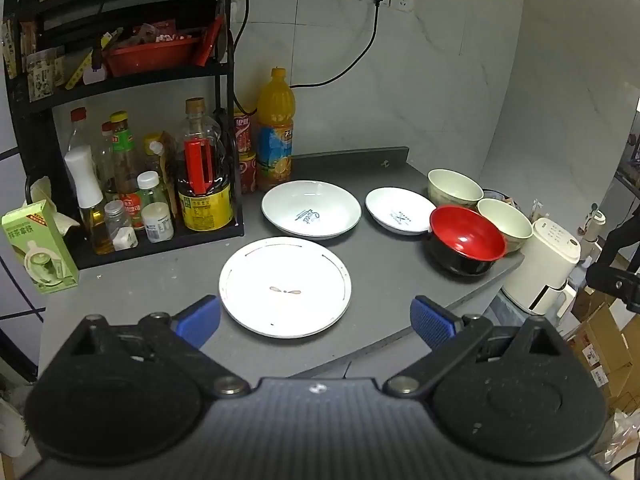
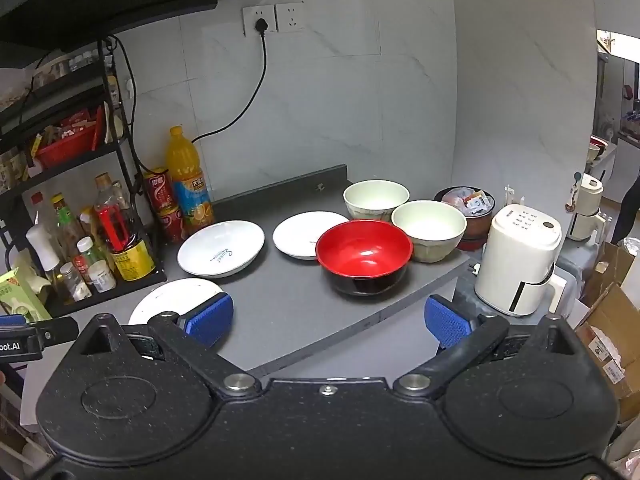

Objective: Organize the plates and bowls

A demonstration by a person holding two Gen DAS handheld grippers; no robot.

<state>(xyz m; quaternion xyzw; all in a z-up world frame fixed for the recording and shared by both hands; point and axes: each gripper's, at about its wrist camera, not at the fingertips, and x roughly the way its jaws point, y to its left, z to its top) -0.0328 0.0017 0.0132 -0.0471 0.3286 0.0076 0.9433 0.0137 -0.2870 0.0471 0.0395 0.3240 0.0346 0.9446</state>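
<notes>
Left claw [image 1: 316, 320]: spread wide, grasping nothing, above the desk's [image 1: 384, 272] front edge.
Right claw [image 2: 328, 320]: spread wide, empty, above the front edge.
Flat plate [image 1: 285, 286]: nearest the front edge, just beyond the left claw.
Deep plate [image 1: 311, 209]: behind it, near the bottle rack [image 1: 132, 92].
Small plate [image 1: 400, 210]: right of the deep plate.
Red bowl [image 2: 364, 254]: near the right edge.
Cream bowls [image 2: 429, 229]: two, behind the red bowl.

On the desk [image 1: 168, 280], the flat plate [image 1: 285, 286] lies in front of the large deep plate [image 1: 311, 209]; right of that plate sit the small plate [image 1: 398, 210], then three bowls [image 1: 466, 240]; the bottle rack [image 1: 132, 184] stands left.
</notes>
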